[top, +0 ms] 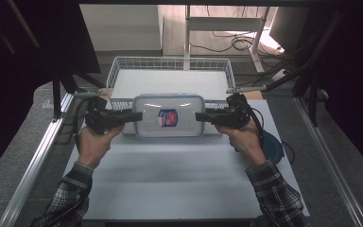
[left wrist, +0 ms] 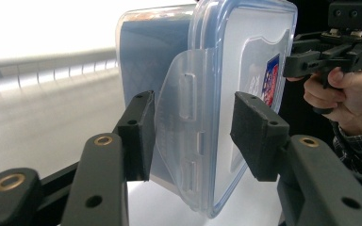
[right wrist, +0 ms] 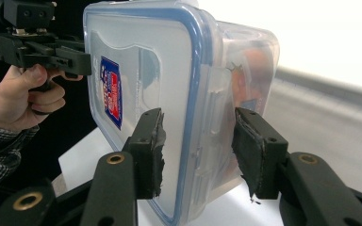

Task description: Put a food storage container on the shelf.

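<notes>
A clear plastic container (top: 169, 116) with a blue-rimmed lid and a red-and-blue label hangs above the white table, held by its two short ends. My left gripper (top: 139, 115) is shut on its left end, and my right gripper (top: 198, 116) is shut on its right end. In the left gripper view the pads straddle the container's (left wrist: 235, 61) side latch flap, one on the lid face and one on the underside. The right gripper view shows the same grip on the container (right wrist: 169, 70), lid to the left. Something orange shows dimly inside.
A white wire basket (top: 170, 64) stands just behind the container at the table's far edge. A dark blue round object (top: 273, 147) lies at the right edge beside my right hand. A metal rail (top: 38, 156) runs along the left. The white tabletop (top: 179, 175) lies below.
</notes>
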### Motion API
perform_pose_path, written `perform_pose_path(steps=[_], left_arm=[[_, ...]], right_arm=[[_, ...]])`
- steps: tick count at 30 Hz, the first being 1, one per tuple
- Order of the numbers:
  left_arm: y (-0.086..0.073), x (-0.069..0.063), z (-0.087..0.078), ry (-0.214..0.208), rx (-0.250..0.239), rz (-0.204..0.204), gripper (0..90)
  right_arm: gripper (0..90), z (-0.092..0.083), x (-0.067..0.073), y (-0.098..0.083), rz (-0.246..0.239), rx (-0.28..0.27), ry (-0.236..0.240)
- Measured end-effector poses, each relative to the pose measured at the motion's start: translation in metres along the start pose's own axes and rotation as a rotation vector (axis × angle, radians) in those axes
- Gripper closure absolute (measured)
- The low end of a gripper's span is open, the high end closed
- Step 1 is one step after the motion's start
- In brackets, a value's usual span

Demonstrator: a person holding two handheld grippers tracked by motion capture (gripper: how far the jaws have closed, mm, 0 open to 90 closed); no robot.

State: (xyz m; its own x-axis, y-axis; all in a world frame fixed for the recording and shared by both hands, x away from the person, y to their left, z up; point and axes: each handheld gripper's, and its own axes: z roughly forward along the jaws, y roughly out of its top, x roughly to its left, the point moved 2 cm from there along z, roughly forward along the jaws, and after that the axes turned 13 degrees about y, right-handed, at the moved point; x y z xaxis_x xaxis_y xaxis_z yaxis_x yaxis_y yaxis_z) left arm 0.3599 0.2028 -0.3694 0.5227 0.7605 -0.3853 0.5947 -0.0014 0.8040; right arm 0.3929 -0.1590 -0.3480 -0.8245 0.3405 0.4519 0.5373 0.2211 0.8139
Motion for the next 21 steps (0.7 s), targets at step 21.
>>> perform_pose_path(steps=[21], left_arm=[[0.078,0.025,0.009,-0.017,-0.058,-0.01,51.2]], right_arm=[[54.0,0.001,-0.021,0.076,-0.018,-0.057,-0.017]])
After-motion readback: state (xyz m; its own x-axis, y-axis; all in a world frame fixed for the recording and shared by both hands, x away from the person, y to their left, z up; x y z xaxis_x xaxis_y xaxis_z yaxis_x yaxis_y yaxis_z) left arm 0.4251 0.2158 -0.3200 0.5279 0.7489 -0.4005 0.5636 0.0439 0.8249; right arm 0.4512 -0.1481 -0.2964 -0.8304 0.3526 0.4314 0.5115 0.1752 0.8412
